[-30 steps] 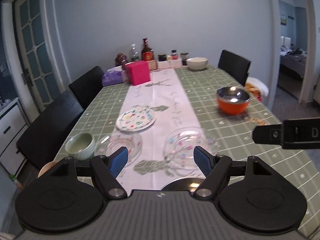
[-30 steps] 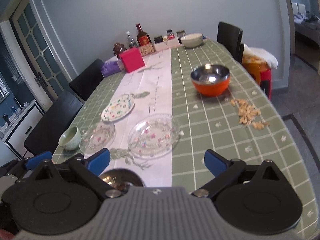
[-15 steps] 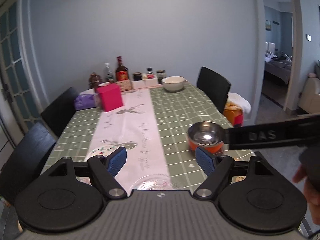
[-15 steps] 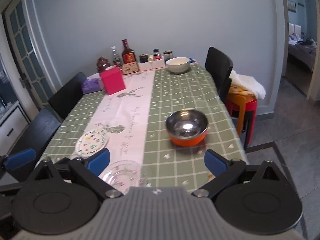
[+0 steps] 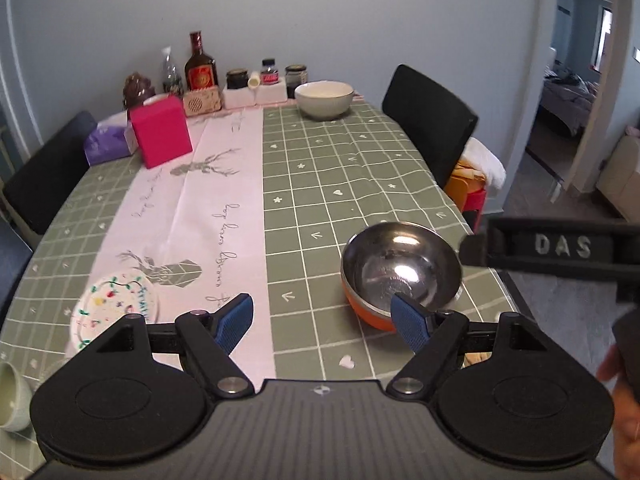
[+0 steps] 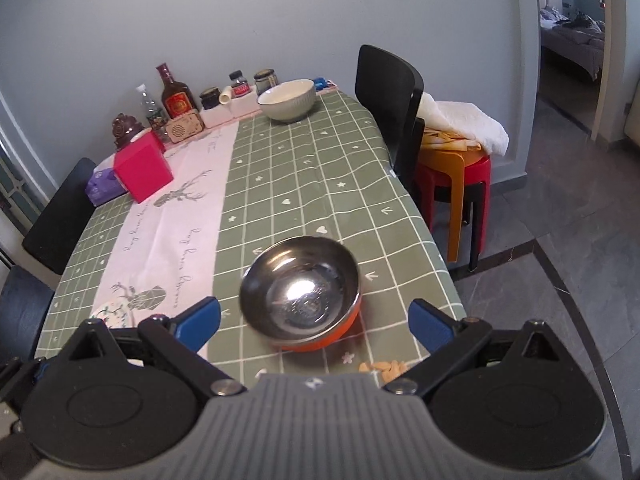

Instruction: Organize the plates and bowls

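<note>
An orange bowl with a steel inside (image 5: 400,270) (image 6: 301,286) sits on the green checked tablecloth near the table's right edge. My left gripper (image 5: 322,322) is open and empty, just short of the bowl and to its left. My right gripper (image 6: 315,322) is open wide and empty, its jaws either side of the bowl's near rim; its body (image 5: 552,248) shows beside the bowl in the left wrist view. A patterned plate (image 5: 114,308) (image 6: 114,310) lies at the near left. A small pale green cup (image 5: 10,394) sits at the left edge. A white bowl (image 5: 324,98) (image 6: 286,100) stands at the far end.
A pink box (image 5: 160,136), a purple tissue pack (image 5: 106,146), bottles and jars (image 5: 200,72) stand at the far end. Black chairs (image 5: 430,116) flank the table. Stacked stools with a white cloth (image 6: 456,148) stand right of it. Food scraps (image 6: 386,368) lie beside the orange bowl.
Both grippers have moved forward along the table toward the orange bowl. The glass plates near the front have dropped out of view. Both grippers stay open.
</note>
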Demonstrator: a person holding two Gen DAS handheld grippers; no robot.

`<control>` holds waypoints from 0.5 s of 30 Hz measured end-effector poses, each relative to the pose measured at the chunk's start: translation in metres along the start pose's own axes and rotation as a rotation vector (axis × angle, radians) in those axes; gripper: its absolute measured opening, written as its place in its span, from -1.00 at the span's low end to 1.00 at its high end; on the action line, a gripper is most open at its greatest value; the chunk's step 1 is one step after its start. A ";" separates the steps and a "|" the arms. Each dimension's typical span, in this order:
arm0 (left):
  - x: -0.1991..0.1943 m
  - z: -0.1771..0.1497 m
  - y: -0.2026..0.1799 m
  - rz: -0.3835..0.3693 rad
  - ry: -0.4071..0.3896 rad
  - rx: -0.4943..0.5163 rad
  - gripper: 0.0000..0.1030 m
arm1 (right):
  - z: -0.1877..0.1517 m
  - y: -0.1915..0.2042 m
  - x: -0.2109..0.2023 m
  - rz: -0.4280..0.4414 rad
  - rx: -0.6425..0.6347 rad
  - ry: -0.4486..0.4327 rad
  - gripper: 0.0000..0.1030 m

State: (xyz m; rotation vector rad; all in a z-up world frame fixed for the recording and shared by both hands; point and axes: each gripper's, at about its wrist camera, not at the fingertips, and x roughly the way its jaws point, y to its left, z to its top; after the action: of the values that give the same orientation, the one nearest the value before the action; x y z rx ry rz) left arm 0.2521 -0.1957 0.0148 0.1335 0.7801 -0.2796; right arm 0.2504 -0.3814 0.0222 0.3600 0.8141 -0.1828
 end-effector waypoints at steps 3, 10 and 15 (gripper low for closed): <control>0.031 0.005 -0.005 0.009 -0.012 -0.022 0.79 | 0.007 -0.012 0.030 -0.006 0.045 0.029 0.90; 0.090 0.007 -0.012 0.031 0.085 -0.073 0.74 | 0.008 -0.025 0.086 -0.007 0.026 0.050 0.71; 0.118 0.002 -0.020 0.050 0.108 -0.048 0.74 | 0.006 -0.040 0.119 0.002 0.076 0.103 0.60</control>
State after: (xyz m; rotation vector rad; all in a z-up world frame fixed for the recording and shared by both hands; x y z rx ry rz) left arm 0.3274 -0.2382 -0.0679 0.1235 0.8885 -0.2074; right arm 0.3230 -0.4234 -0.0710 0.4446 0.9096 -0.1949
